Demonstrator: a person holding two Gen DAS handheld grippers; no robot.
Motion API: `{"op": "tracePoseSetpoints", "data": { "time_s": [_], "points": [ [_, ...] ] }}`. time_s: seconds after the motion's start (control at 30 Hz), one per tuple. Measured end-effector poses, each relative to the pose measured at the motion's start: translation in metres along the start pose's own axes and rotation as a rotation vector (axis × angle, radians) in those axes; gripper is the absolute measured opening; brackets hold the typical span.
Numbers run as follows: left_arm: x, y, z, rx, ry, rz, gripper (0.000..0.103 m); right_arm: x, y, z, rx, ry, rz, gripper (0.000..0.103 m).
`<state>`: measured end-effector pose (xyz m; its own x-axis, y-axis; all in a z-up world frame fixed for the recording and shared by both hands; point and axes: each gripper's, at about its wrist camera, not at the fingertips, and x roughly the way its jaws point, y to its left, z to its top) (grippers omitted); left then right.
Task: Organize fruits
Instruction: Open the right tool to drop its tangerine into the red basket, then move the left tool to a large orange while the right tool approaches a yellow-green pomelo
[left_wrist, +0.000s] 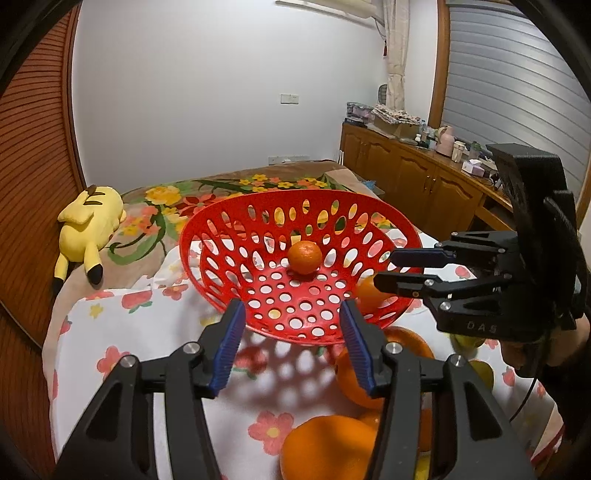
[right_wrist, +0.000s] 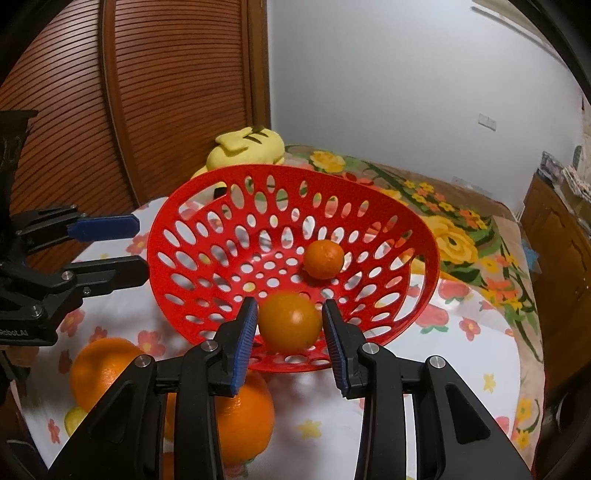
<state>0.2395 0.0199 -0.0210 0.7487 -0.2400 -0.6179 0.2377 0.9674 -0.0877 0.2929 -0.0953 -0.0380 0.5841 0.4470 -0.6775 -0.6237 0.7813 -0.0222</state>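
A red perforated basket (left_wrist: 221, 236) (right_wrist: 177, 229) stands tilted on a floral cloth, with a small mandarin (left_wrist: 304, 257) (right_wrist: 324, 259) inside. My right gripper (right_wrist: 290, 321) (left_wrist: 386, 267) is at the basket's near rim. An orange (right_wrist: 290, 321) sits between its open fingers with gaps on both sides, blurred, over the basket's inner wall. My left gripper (left_wrist: 291, 321) (right_wrist: 142, 245) is open and empty at the basket's rim. Several oranges (left_wrist: 325, 446) (right_wrist: 103, 369) and yellow-green fruits (left_wrist: 480, 371) lie on the cloth in front of the basket.
A yellow plush toy (left_wrist: 92, 218) (right_wrist: 247, 147) lies on the bed behind the basket. A slatted wooden wardrobe (right_wrist: 147, 92) stands to the left. A wooden sideboard (left_wrist: 417, 173) with clutter runs along the right wall.
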Motion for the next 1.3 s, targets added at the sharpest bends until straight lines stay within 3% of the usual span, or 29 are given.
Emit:
{"op": "tracePoseSetpoints", "data": {
  "time_s": [0.23, 0.67, 0.97, 1.3],
  "points": [
    [-0.007, 0.002, -0.005, -0.005, -0.006, -0.002, 0.054, -0.008, 0.002, 0.001, 0.009, -0.012, -0.005, 0.035],
    [-0.034, -0.007, -0.028, 0.000, -0.018, -0.022, 0.061, -0.069, 0.009, -0.028, 0.060, -0.076, -0.046, 0.037],
    [-0.042, -0.010, -0.055, -0.012, 0.010, -0.023, 0.062, -0.097, 0.015, -0.071, 0.139, -0.086, -0.062, 0.047],
    [-0.044, -0.008, -0.079, -0.045, 0.046, -0.040, 0.065, -0.098, 0.019, -0.122, 0.211, -0.052, -0.060, 0.064]
  ]
}}
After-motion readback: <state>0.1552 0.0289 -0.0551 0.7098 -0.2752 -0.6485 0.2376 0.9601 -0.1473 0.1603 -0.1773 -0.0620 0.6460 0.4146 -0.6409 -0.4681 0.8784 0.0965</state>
